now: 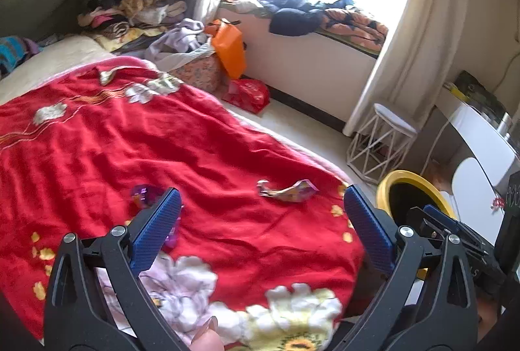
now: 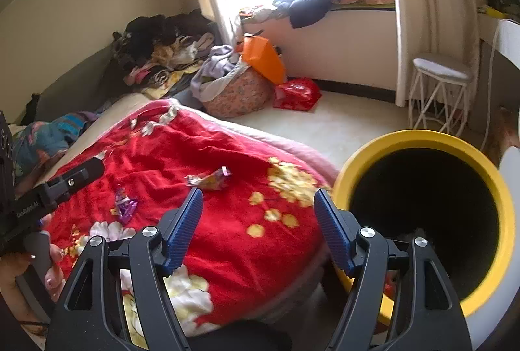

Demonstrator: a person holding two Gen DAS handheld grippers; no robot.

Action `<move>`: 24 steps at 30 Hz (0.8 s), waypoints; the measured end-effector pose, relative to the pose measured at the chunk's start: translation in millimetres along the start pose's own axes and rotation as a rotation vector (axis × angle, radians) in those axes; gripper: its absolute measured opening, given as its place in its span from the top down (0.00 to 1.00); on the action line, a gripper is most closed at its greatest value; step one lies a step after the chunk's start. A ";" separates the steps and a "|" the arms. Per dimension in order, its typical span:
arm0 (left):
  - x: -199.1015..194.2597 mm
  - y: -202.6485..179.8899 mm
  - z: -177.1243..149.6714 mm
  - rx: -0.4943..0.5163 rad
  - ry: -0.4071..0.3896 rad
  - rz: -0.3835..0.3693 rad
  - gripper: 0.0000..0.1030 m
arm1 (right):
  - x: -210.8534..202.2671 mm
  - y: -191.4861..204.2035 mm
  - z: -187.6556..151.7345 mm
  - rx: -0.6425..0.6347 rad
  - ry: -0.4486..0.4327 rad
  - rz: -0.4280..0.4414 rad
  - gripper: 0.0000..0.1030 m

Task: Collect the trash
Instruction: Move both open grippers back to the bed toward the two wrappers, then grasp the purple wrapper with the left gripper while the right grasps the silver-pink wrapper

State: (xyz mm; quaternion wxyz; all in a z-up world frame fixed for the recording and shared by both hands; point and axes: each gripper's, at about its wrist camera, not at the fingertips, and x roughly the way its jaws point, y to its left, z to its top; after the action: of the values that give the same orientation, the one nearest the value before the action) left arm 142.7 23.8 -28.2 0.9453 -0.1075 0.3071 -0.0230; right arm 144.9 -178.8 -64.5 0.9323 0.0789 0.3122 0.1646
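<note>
A crumpled foil wrapper [image 1: 287, 190] [image 2: 209, 179] lies on the red flowered blanket [image 1: 162, 139] [image 2: 201, 152], just ahead of both grippers. A purple wrapper [image 1: 144, 195] [image 2: 125, 206] lies further left, partly behind my left gripper's left finger [image 1: 159, 227]. My left gripper [image 1: 260, 204] hangs open over the blanket with nothing between its blue pads. My right gripper [image 2: 258, 206] is open too, empty, above the bed's corner. A yellow-rimmed bin [image 2: 429, 214] [image 1: 411, 188] with a dark inside stands on the floor at the right of the bed.
A white wire-legged stool [image 2: 438, 91] [image 1: 383, 139] stands by the curtain. A red bag [image 2: 297, 94], an orange bag [image 2: 265, 58] and a full laundry basket [image 2: 237, 91] sit on the floor past the bed. Clothes are piled at the bed's far end [image 1: 130, 0]. A hand [image 2: 48, 266] holds the left gripper's handle.
</note>
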 end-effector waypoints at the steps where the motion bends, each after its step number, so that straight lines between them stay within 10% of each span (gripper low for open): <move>1: -0.2 3.4 -0.1 -0.005 0.001 0.005 0.11 | 3.5 1.9 1.0 -0.003 0.006 0.006 0.34; 24: 34.0 99.8 -28.7 -0.248 0.136 0.076 0.24 | 136.9 20.2 13.8 0.072 0.208 0.092 0.47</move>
State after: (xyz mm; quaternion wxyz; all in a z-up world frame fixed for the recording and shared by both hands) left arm 151.2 112.1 -92.1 0.9019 -0.2100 0.3749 0.0435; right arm 250.9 -111.8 -124.6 0.8830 0.1088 0.4090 0.2032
